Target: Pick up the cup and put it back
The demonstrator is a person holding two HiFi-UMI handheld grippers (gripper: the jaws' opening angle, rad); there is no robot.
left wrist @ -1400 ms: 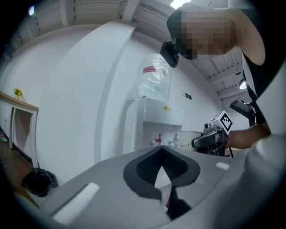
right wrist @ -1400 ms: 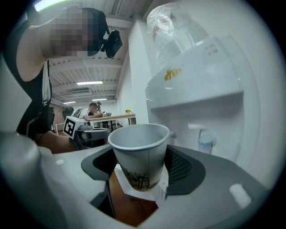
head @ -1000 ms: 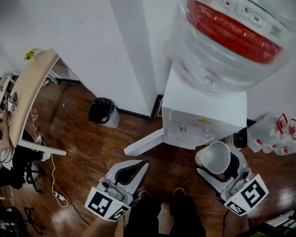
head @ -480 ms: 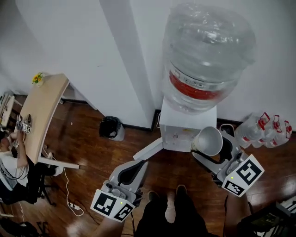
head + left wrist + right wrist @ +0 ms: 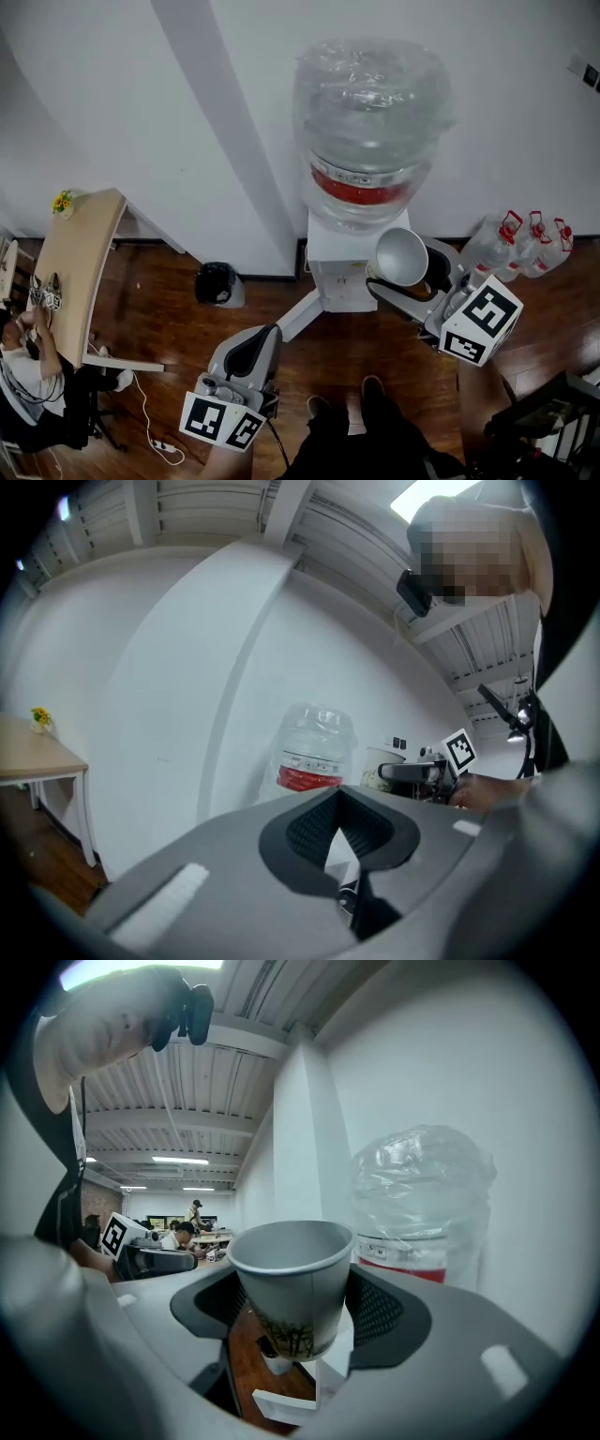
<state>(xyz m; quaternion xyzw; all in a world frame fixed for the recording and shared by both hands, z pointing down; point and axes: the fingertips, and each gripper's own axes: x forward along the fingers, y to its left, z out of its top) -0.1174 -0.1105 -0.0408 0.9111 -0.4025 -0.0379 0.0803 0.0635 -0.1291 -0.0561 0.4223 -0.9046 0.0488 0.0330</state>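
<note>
A white paper cup point(image 5: 295, 1283) with a dark tree print near its base sits upright between the pads of my right gripper point(image 5: 296, 1312), which is shut on it. In the head view the cup point(image 5: 401, 255) hangs in the air by the right front of the white water dispenser point(image 5: 339, 274), just below the big clear bottle point(image 5: 370, 122). My left gripper point(image 5: 262, 333) hangs low over the wooden floor, left of the dispenser, shut with nothing in it. From the left gripper view, the bottle point(image 5: 314, 752) and the held cup point(image 5: 379, 769) show ahead.
The dispenser's lower door point(image 5: 298, 314) stands swung open toward the left. A black bin point(image 5: 217, 281) sits by the wall. Several water jugs point(image 5: 525, 239) stand to the right. A wooden desk point(image 5: 80, 253) with a seated person point(image 5: 23, 361) is at far left. My feet point(image 5: 347, 412) are below.
The head view has pulled back, so the whole bottle now shows. My right gripper has carried the cup up and closer to the dispenser's front. The left gripper stays low.
</note>
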